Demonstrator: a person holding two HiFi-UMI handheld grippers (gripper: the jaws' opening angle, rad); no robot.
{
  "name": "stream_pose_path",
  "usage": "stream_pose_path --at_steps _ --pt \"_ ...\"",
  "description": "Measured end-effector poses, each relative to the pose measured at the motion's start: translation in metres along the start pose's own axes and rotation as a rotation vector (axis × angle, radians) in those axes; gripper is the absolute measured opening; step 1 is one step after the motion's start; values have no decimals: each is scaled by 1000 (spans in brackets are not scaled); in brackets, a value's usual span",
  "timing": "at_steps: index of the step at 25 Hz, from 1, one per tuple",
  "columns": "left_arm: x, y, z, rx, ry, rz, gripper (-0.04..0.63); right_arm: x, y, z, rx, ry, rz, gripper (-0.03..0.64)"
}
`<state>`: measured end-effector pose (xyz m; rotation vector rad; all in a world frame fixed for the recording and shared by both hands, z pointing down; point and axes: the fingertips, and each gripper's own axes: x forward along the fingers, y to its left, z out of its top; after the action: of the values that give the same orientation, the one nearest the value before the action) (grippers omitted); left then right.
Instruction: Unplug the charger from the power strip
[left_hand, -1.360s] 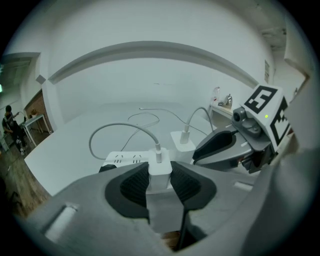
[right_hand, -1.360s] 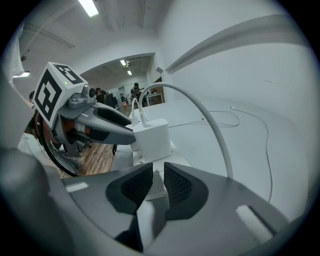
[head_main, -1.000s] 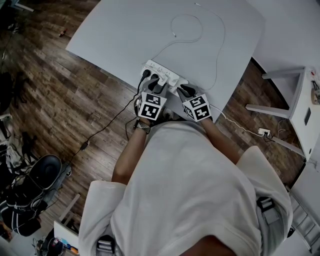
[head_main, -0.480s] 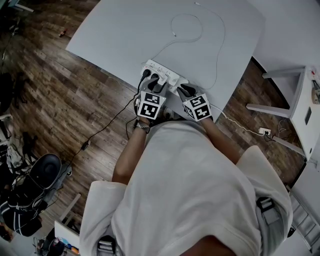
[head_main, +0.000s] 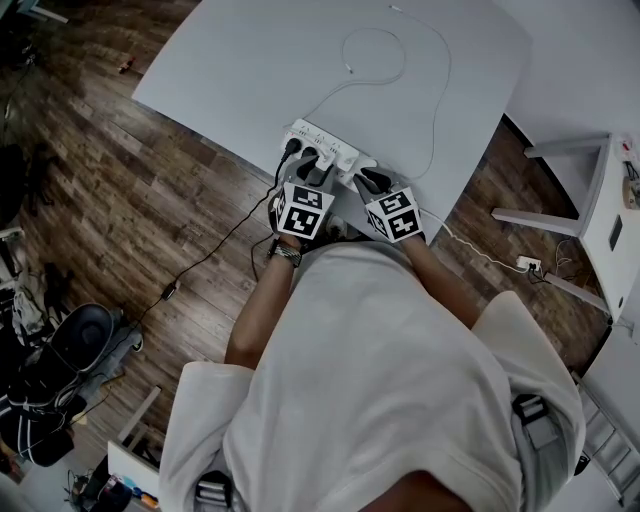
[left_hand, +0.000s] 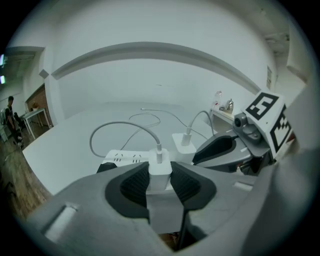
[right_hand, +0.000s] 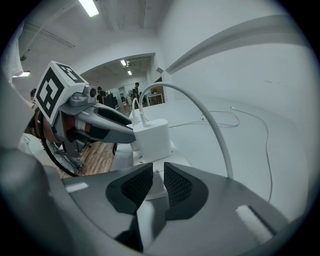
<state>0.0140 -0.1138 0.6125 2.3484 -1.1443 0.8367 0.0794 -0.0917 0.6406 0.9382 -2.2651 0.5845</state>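
Head view, looking steeply down: a white power strip (head_main: 322, 148) lies at the near edge of a pale table (head_main: 250, 70), and both hand-held tools meet at it. The left claw (left_hand: 160, 177) pinches a white charger (left_hand: 160, 169); its ribbed black pads press the block's two side faces. The charger stands upright on the power strip, apparently seated in a socket, and a white cable (left_hand: 115, 127) rises from its top and arcs away over the table beyond the strip. A second charger (left_hand: 183, 142) stands on the strip just beyond the first, towards the right claw (right_hand: 152, 185), with its own cable. In the right gripper view the right claw stands nearly together, its pads closed on the white end of the power strip, just short of that second charger. A black cord (head_main: 215, 245) leaves the strip's opposite end and trails down over the wooden floor (head_main: 100, 200). Farther across the table from the strip, a thin white lead (head_main: 375, 55) lies in a loose loop.
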Motion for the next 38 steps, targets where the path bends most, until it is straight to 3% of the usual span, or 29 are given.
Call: stream_pose_path --at_steps 6,13,20,22,27,32,38 --pt "-2 4 0 -64 -19 -10 138 1 2 1 1 -2 3 71" --pt "1 0 2 70 19 18 137 1 0 1 2 -2 3 71" --pt "1 0 1 138 28 29 137 2 1 2 2 -1 0 71" --pt "2 0 2 113 23 20 137 2 1 2 2 -2 -1 71" --pt "0 6 1 -33 -2 -10 138 4 1 3 2 -2 -1 71" --pt "-1 7 0 -91 -12 -20 138 3 2 2 0 -6 -1 71" --pt "-1 -3 3 105 25 20 137 0 2 1 0 -11 -3 71"
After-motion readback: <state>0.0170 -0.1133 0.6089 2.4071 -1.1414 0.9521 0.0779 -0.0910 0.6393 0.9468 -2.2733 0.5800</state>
